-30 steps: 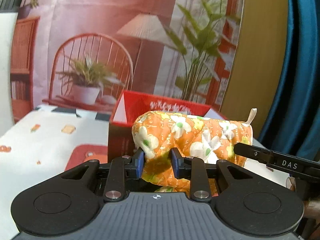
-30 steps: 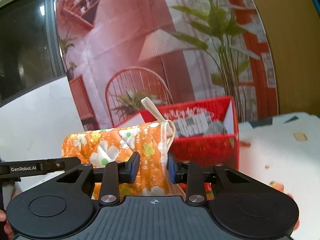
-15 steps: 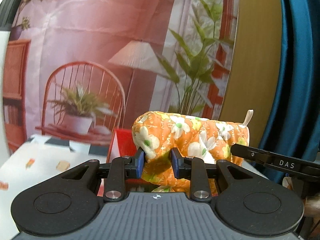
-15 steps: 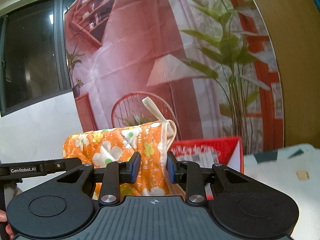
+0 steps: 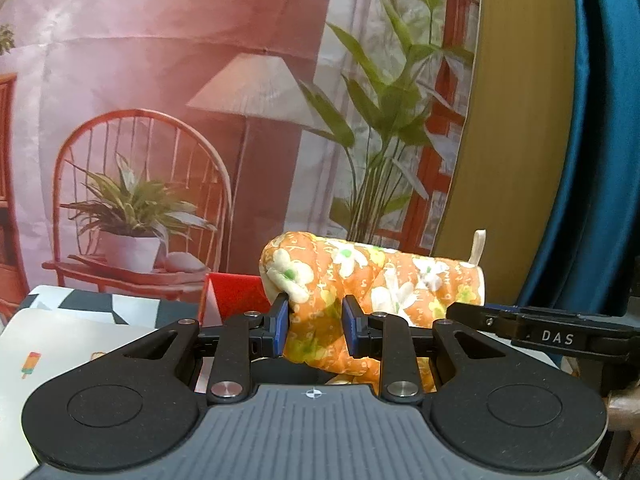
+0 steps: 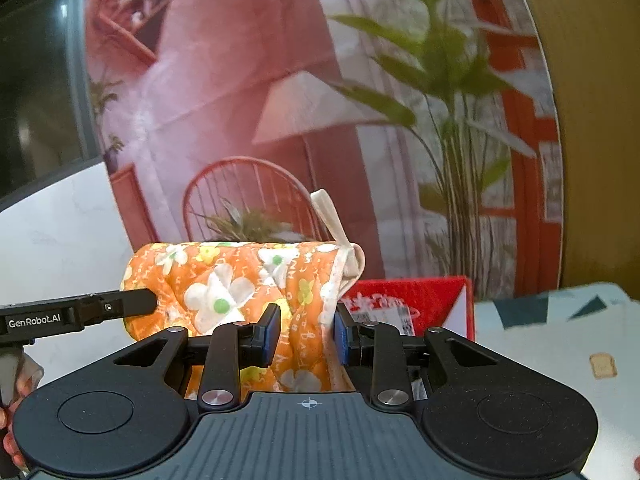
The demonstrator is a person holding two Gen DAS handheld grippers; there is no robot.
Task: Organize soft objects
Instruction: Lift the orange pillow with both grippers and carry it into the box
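an orange floral oven mitt [image 5: 360, 280] hangs in the air between two hand-held grippers, its ends pinched from either side, above a surface [image 6: 560, 344] covered in a pale patterned cloth. in the left wrist view the left gripper [image 5: 314, 326] has its blue-padded jaws clamped on the mitt's rounded, closed end, the quilted fabric bunched between them and drooping toward six o'clock. the mitt runs from there toward three o'clock, where its white hanging loop [image 5: 479, 245] stands up at the cuff. the right gripper [image 5: 532, 330] enters that view from three o'clock as a black finger lettered "das", lying against the cuff end. in the right wrist view the right gripper [image 6: 306, 332] has its jaws pressed onto the cuff end beside the white trim, with the loop rising toward twelve o'clock. the left gripper's finger, lettered "genrobot.ai", reaches in from nine o'clock and meets the mitt's far end. a person's hand [image 6: 18, 376] shows at the eight o'clock edge. an open red cardboard box [image 6: 412, 308] sits on the surface behind and below the mitt, at three o'clock of it in the right view and at nine o'clock in the left. behind hangs a printed backdrop [image 5: 200, 100] of a chair, a lamp and potted plants, with a blue curtain [image 5: 600, 140] at three o'clock.
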